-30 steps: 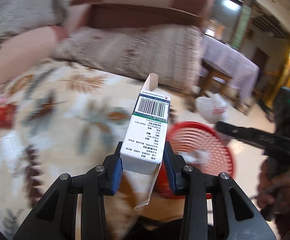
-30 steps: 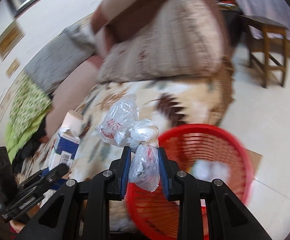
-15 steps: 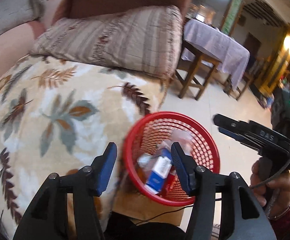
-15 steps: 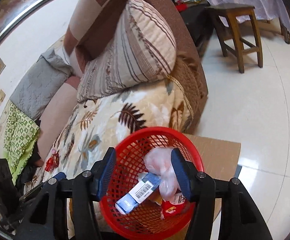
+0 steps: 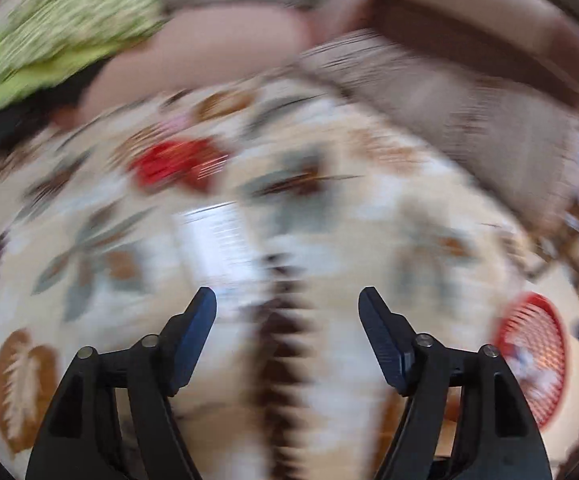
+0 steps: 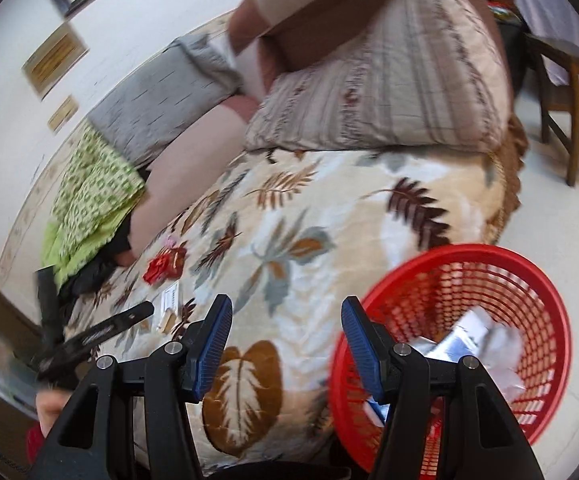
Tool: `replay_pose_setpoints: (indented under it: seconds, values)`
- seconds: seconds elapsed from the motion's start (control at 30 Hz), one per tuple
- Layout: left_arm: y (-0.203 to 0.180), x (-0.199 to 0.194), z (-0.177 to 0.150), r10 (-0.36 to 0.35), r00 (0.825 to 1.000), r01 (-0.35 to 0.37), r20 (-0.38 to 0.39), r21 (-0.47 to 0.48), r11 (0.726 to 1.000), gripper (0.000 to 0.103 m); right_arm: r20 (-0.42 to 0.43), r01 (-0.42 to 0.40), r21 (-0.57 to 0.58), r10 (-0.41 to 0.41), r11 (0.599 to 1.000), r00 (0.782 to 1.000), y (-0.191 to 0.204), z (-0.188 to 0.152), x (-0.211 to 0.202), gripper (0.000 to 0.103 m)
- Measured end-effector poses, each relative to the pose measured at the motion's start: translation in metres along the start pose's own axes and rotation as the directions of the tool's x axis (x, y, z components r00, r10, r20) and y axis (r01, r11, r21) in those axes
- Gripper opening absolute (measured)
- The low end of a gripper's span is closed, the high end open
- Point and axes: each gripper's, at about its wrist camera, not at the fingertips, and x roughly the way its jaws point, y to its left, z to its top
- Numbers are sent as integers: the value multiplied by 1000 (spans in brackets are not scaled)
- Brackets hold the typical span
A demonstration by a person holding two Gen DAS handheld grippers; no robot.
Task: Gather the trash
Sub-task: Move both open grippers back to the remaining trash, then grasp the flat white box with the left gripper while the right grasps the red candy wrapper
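Observation:
Both grippers are open and hold nothing. My left gripper hangs over the leaf-patterned blanket; its view is smeared by motion. A red wrapper and a white paper or box lie on the blanket ahead of it. My right gripper is above the blanket's near edge, with the red mesh basket at its right, holding a box and crumpled plastic. The red wrapper and small white box lie far left, near the left gripper.
A striped cushion, a grey pillow and a green patterned cloth line the back of the sofa. A wooden stool stands on the tiled floor at right. The basket sits at the left view's right edge.
Both grippers dropped their loads, the box and the plastic bag, into the basket and opened. They have since swung left, away from the basket toward the blanket; the left one is still moving fast.

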Motion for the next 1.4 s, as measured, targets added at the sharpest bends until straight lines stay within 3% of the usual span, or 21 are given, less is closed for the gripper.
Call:
replay_pose_setpoints:
  seconds: [0.1,0.17,0.27,0.4,0.47,0.53,0.67,0.87,0.97,1.03,1.13,1.4]
  values:
    - [41,29,7,8,998,-17,-64,-139,990,73,-17,0,-40,-1,999,1000,9,-6,9,62]
    - [53,48,14,6,995,-23,-99,-179,983,73,-35,2,-56,-4,998,999,11,-9,16,62]
    - [48,66,21,8,992,-31,-123,-185,982,73,-52,5,-62,-8,998,999,10,-9,24,62]
    - [29,90,30,99,987,-114,-129,-108,988,73,-67,9,-70,-13,998,998,10,-5,34,62]
    - [25,91,28,128,985,-138,-114,-92,986,64,-72,4,-80,-9,997,997,15,-1,38,62]
    - [27,83,23,122,989,-129,-80,-86,988,27,-75,-7,-106,-1,994,997,23,4,43,62]
    - [48,68,13,139,988,-145,-66,-104,984,23,-103,-66,-162,49,985,993,54,18,65,62]
    - [111,55,5,176,983,-185,-57,-221,958,23,-190,-175,-189,139,966,972,116,36,123,62]
    - [136,56,7,75,996,-83,-40,-289,954,21,-278,-242,-168,189,956,942,152,41,172,62]
    - [141,58,11,50,998,-60,-39,-293,954,20,-323,-249,-147,192,957,927,171,40,207,60]
    - [153,62,17,6,999,-21,-44,-330,944,19,-399,-245,-132,175,960,900,201,35,268,50]
    - [163,66,20,-48,998,28,-46,-366,930,19,-414,-115,-100,64,988,908,233,37,372,44]
